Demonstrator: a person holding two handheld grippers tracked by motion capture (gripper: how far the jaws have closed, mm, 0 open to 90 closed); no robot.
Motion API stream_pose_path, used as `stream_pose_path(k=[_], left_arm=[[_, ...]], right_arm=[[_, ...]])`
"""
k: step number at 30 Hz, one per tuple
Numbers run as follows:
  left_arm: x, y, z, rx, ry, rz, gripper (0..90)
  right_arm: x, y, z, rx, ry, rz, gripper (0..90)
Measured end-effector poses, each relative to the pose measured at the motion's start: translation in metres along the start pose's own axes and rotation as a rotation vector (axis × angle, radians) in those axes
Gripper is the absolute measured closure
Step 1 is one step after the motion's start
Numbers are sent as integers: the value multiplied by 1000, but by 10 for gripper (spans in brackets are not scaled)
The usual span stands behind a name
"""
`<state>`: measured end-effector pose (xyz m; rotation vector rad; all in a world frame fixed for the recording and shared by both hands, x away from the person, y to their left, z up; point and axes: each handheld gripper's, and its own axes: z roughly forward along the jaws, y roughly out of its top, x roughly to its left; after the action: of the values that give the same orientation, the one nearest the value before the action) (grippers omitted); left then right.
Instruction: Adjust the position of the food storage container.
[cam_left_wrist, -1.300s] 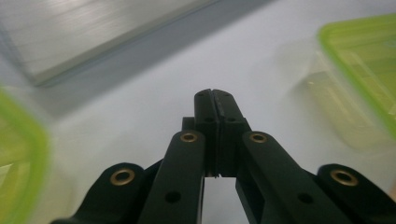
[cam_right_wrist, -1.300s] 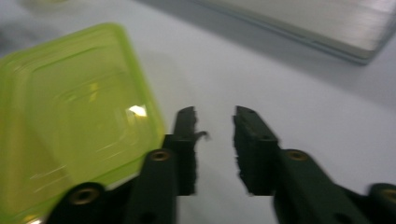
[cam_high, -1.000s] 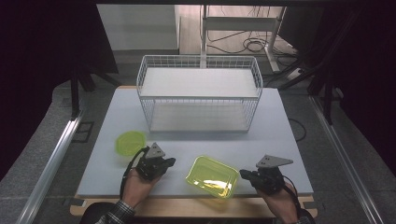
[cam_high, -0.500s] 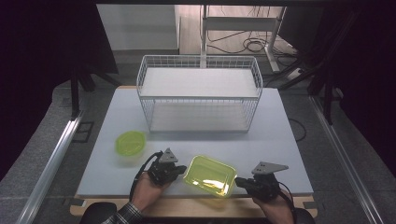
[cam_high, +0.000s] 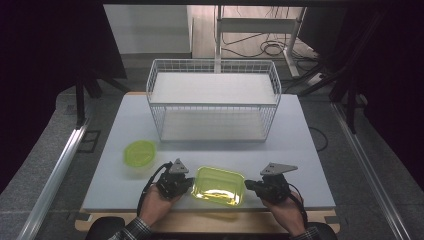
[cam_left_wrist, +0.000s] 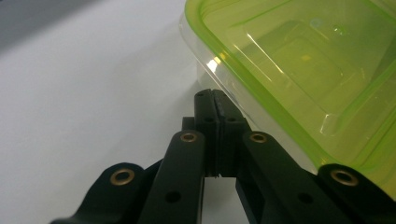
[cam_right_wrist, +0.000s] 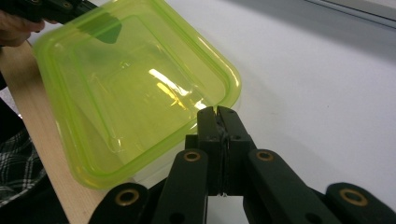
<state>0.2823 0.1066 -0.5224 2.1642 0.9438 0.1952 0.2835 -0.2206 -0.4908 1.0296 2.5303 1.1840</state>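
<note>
From the high view I see one rectangular, translucent yellow-green container lying on the pale tabletop near its front edge, between my two grippers. The left gripper sits just beside its left edge, the right gripper just beside its right edge. One round green lid lies farther left. One white wire basket stands at the back.

From the left gripper view, the fingers are pressed together, holding nothing, their tips at the container's clear, glossy wall under its green rim.

From the right gripper view, the fingers are likewise closed on nothing, tips at the container's rounded corner. This view adds the tabletop's wooden front strip and a plaid sleeve.
</note>
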Motion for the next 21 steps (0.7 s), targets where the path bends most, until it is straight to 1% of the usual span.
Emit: stream_pose_path(k=[2, 4, 5, 7, 8, 9, 11, 12, 13, 14, 15, 16, 19, 20, 21], left_arm=[[1, -1, 0, 2, 2, -7, 900], [2, -2, -1, 8, 5, -8, 900], [3, -2, -1, 7, 6, -14, 900], [4, -3, -2, 11, 8, -20, 900], [4, -3, -2, 11, 8, -20, 900], [4, -3, -3, 7, 0, -26, 900], [4, -4, -4, 6, -2, -29, 900], [4, -4, -5, 6, -4, -30, 900], [4, -4, -5, 7, -4, -31, 900], [4, -4, -5, 7, -4, -31, 900], [4, -5, -5, 7, -4, -32, 900], [4, -5, -6, 4, -6, -33, 900], [4, -5, -6, 4, -4, -35, 900], [6, -5, -6, -1, -7, -41, 900], [7, -4, -6, 1, -8, -39, 900]], right_arm=[[3, -1, -2, -3, 7, 10, 881], [8, -3, -6, 0, 20, 4, 881], [12, -5, -8, 3, 30, 2, 881], [20, -8, -12, 2, 64, 7, 882], [20, -8, -12, 2, 64, 7, 882], [30, -11, -15, 5, 87, -4, 882], [38, -12, -17, 9, 115, -10, 883], [44, -13, -16, 19, 135, -17, 883], [47, -14, -16, 24, 144, -27, 883], [47, -14, -16, 24, 144, -27, 883], [55, -15, -9, 48, 171, -48, 883], [57, -15, -5, 58, 173, -65, 886], [58, -14, 0, 64, 170, -76, 886], [56, -10, 2, 58, 156, -93, 886], [54, -9, 3, 56, 154, -90, 886]])
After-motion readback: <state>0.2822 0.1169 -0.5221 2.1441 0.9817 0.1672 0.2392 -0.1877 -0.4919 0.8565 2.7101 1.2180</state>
